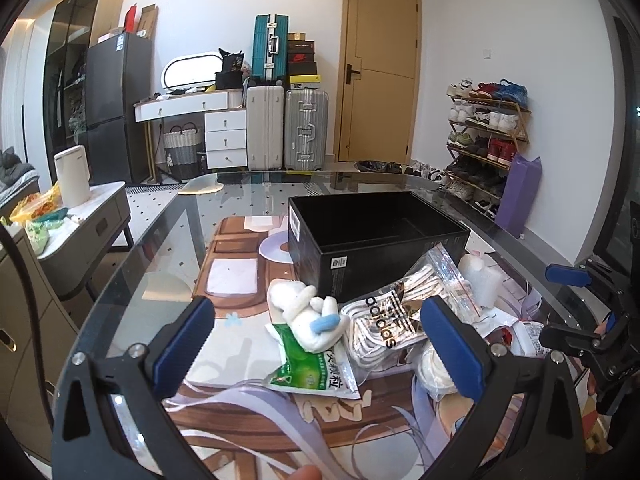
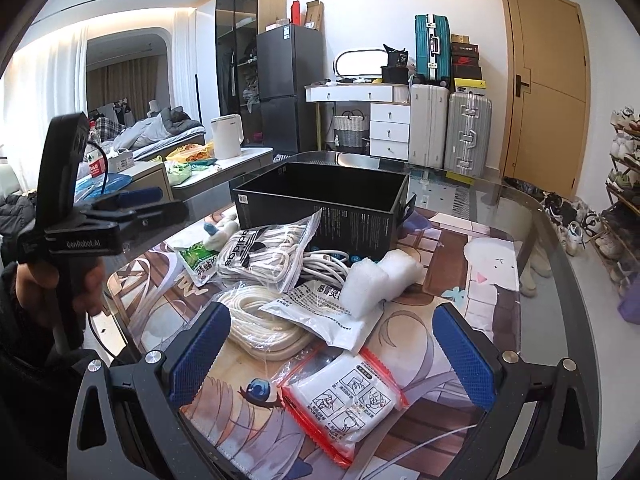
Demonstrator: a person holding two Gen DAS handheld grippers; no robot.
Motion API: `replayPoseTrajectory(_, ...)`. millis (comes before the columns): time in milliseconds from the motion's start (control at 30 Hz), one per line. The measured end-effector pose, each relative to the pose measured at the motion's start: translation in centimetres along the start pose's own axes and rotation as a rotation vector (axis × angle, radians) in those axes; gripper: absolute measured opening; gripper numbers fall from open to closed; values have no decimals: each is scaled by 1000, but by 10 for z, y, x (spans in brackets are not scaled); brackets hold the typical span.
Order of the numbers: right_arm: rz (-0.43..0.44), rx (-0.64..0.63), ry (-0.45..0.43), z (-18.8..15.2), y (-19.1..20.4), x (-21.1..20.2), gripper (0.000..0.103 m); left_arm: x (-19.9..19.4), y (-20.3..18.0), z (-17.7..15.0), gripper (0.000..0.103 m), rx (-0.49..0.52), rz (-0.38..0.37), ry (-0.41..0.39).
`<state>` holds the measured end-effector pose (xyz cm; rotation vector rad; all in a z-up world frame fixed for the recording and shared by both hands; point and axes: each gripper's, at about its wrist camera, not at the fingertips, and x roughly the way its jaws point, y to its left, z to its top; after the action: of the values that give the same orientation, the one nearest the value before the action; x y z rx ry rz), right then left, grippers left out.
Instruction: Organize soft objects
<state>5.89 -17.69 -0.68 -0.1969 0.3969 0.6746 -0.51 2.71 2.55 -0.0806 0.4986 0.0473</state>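
An open, empty black box (image 1: 376, 236) (image 2: 320, 196) stands on the glass table. In front of it lie a white plush toy (image 1: 308, 316), a green packet (image 1: 316, 368) (image 2: 198, 266), an adidas bag of white laces (image 1: 384, 328) (image 2: 260, 252), white foam pieces (image 2: 380, 276) (image 1: 484, 276), a coiled white rope (image 2: 260, 324), a white pouch (image 2: 320, 312) and a red-edged zip bag (image 2: 348, 400). My left gripper (image 1: 320, 344) is open just above the plush and packet. My right gripper (image 2: 332, 352) is open above the rope and zip bag.
A printed mat (image 1: 240, 420) covers the table under the pile. The table's glass edge (image 1: 132, 264) curves at left. A side table with a white kettle (image 1: 72, 176) stands left, suitcases (image 1: 304, 128) and a shoe rack (image 1: 488, 140) beyond.
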Motion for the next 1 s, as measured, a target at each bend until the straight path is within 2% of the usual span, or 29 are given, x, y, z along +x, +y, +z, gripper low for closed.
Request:
replayPoseTrajectory(233,-9,-3,2,-4,4,0,103,-7,-4,-3,103,68,-11,-10)
replayPoseTrajectory(400,-16,17,7,-6,1,-1,103,-7,-1,-9,103,47,-35,-6)
replayPoseTrajectory(800,-26,23,42,-11,1,11,103,-9,0,-13,103,48,-29,5)
replayPoseTrajectory(1000,-33,32,74,-21,1,17,103,-1,4,-17,103,35,-19,42)
